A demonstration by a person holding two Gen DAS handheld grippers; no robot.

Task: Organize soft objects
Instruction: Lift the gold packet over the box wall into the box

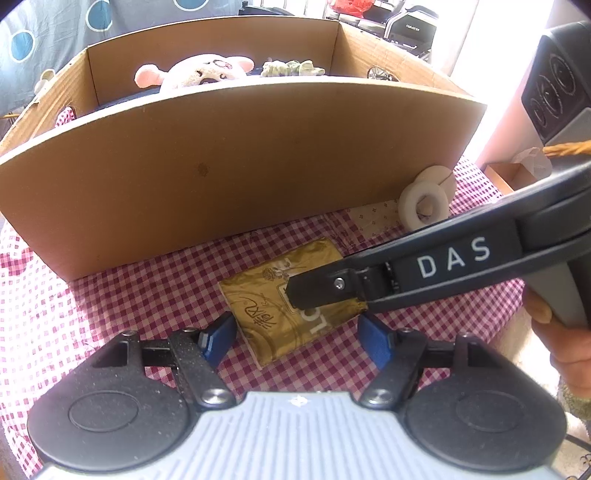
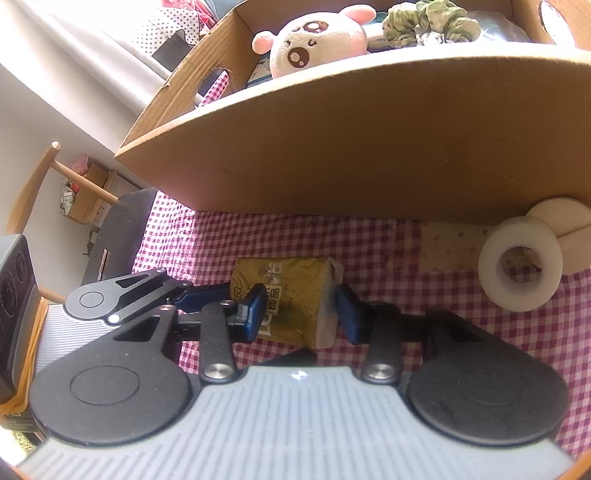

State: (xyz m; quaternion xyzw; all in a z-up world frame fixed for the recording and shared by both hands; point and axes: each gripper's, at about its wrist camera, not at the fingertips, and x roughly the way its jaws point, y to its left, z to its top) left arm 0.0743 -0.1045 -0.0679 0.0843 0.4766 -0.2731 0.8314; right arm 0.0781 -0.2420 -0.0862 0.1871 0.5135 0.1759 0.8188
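A gold tissue pack (image 1: 291,299) lies flat on the red and white checked cloth (image 1: 147,291), just in front of the big cardboard box (image 1: 236,166). It is not in the box yet.

The right gripper (image 2: 301,308) has the pack between its two blue fingers (image 2: 255,310). The left finger touches the pack's printed side. The right finger sits right at the pack's pale end, but I cannot tell if it is pressing, so I cannot say if the pack is squeezed or only sitting between the fingers.

The left gripper (image 1: 297,339) is held low over the near edge of the same pack. Its jaws stand wide apart, one blue finger (image 1: 218,338) at each side of the pack's near corner, and they hold nothing. From this side, the right gripper's black arm comes in from the right and lies across the top of the pack. A hand (image 1: 565,339) holds its handle.

Inside the box sit a cream plush toy (image 2: 317,40) with pink ears and a green frilly cloth thing (image 2: 430,22) beside it.

Two white tape rolls (image 2: 521,266) rest on the cloth at the box's right corner. One stands tilted against the other, close to the box wall and well apart from the pack.
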